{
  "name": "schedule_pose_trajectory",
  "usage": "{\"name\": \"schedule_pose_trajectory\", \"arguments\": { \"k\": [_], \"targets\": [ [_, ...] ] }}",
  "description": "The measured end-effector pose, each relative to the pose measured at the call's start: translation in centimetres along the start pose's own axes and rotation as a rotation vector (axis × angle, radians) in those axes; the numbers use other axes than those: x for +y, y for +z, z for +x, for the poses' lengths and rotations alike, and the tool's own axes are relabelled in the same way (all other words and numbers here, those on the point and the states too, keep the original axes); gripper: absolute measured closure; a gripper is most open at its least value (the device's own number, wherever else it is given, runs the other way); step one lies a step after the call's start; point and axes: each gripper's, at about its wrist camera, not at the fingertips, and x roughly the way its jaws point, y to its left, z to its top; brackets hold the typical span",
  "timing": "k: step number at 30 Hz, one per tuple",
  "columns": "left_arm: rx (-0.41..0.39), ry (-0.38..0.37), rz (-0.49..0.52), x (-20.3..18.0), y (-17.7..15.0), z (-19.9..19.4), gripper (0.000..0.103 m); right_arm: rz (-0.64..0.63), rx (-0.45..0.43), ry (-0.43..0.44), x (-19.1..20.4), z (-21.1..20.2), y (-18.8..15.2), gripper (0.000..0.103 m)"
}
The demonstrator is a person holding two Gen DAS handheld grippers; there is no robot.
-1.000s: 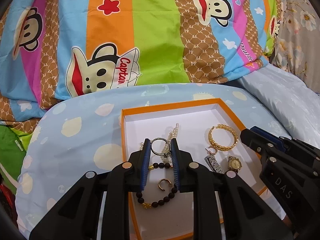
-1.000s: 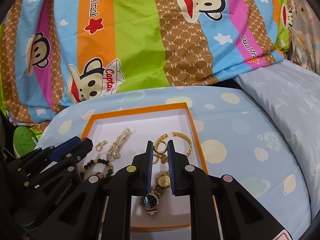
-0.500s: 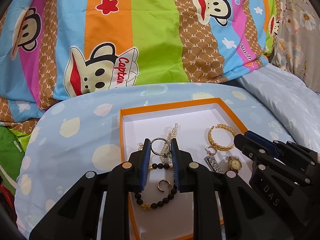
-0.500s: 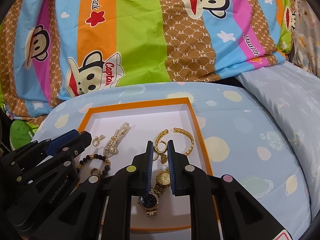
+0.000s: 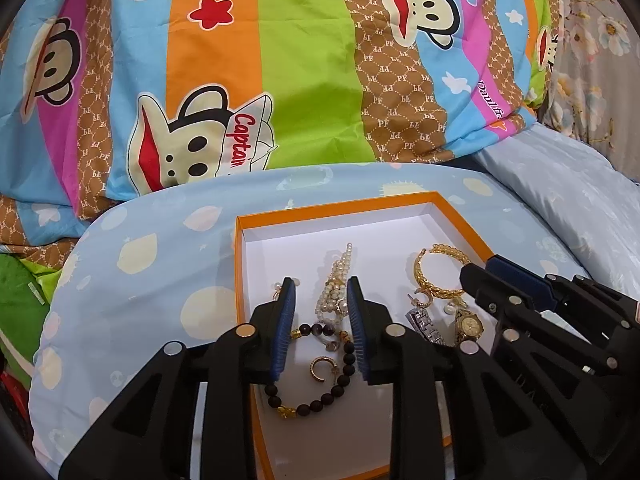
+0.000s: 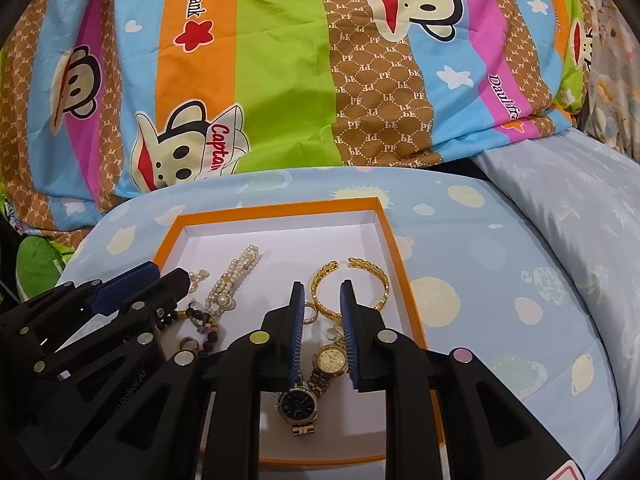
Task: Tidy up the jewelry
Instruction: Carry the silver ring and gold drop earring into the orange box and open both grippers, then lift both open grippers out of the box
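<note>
An orange box with a white inside lies on a pale blue cushion and holds the jewelry. My left gripper hovers over a pearl bracelet and a black bead bracelet. Its jaws are opening and nothing is between them. A small silver ring rests by the beads. My right gripper is over a gold bangle, its jaws opening too, with nothing gripped. A thin gold ring lies below its tips, above a gold watch and a dark-dial watch.
A gold ear cuff sits inside the bead bracelet, and a silver strap piece lies beside the gold watch. A striped cartoon-monkey quilt rises behind the cushion. A pale blue pillow lies to the right.
Both grippers' jaws have spread apart. The silver ring has dropped from the left gripper's tips onto the beads, and the gold ring has left the right gripper's tips for the box floor.
</note>
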Motion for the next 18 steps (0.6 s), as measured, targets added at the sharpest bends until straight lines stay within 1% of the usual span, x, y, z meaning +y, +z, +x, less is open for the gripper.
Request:
{"name": "schedule_pose_trajectory", "arguments": {
  "k": [2,18],
  "targets": [
    [-0.006,0.002,0.001,-0.05,-0.02,-0.13,0.075,-0.004,-0.002,-0.002,0.10,0.00,-0.02,0.077],
    [-0.013,0.003,-0.003,-0.07,-0.01,-0.19,0.075,-0.005,-0.003,0.000,0.03,0.07,-0.05,0.077]
  ]
}}
